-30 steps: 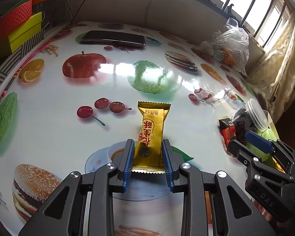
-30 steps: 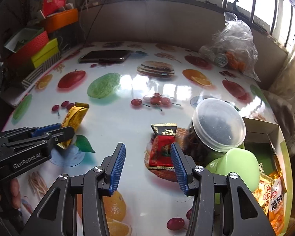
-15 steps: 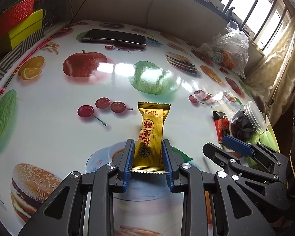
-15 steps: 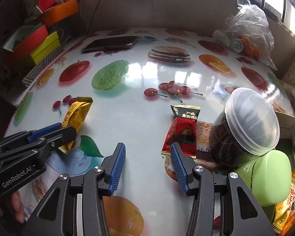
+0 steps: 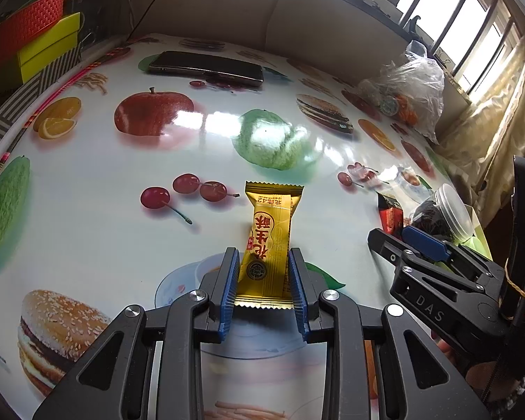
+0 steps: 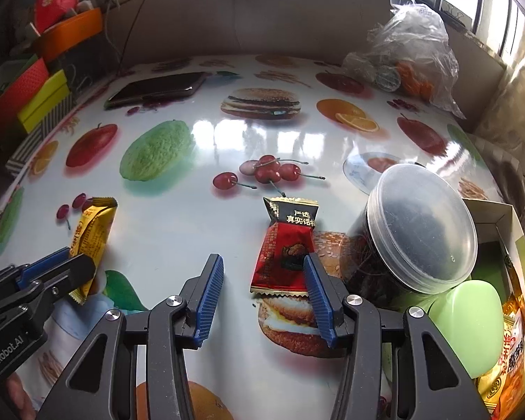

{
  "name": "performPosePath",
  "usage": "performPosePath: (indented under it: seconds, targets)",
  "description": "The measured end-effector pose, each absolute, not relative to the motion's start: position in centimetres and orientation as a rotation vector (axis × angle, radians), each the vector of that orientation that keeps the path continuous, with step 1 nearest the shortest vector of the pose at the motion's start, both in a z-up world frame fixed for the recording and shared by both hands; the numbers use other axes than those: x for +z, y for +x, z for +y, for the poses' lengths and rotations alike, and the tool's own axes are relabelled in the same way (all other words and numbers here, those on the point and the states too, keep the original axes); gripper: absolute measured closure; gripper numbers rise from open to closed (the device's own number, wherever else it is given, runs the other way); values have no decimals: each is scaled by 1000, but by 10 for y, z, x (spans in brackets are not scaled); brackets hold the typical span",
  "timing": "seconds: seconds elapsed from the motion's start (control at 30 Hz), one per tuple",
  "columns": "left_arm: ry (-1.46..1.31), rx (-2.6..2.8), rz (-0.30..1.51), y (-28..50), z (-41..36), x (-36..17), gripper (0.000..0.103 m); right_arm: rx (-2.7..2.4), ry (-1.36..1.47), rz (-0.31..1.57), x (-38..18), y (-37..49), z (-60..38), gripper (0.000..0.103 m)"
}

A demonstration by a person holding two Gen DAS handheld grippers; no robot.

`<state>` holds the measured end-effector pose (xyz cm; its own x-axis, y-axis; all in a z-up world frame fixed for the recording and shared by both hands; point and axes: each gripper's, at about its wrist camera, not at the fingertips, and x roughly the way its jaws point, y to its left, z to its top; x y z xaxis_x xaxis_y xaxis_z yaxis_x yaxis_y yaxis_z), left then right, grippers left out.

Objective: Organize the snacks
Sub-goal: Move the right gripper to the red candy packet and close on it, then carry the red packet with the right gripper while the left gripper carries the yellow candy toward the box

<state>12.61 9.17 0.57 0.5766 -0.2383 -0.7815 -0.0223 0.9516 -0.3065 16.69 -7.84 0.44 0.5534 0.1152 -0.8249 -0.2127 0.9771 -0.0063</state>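
Clamping left tongs [image 5: 264,281] on the yellow snack packet [image 5: 267,241]; right tongs [image 6: 264,294] open, straddling the red snack packet [image 6: 287,245] on the desk [image 6: 178,210].

I see a glossy white tablecloth [image 5: 87,182] printed with red apples, cherries, orange slices, green fruit and burgers. My left gripper [image 5: 264,280] is black with ribbed blue pads, and between them sits a golden-yellow packet [image 5: 269,241] lettered in red. My right gripper [image 6: 264,294] has the same black and blue. The other packet [image 6: 287,245] is red with a black top and gold lettering. The jar [image 6: 420,234] is clear over dark contents.
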Motion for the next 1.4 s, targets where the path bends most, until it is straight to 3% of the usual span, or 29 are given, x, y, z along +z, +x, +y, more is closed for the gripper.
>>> performPosePath:
  seconds: [0.8, 1.13, 1.4]
  targets:
    - [-271, -112, 957, 142, 91, 6, 65, 208, -49, 968, 1, 193, -66, 56]
    - [-196, -90, 950, 142, 83, 6, 65, 200, -25, 949, 1, 192, -69, 77]
    - [-185, -63, 948, 142, 84, 6, 75, 235, -45, 943, 2, 181, -62, 79]
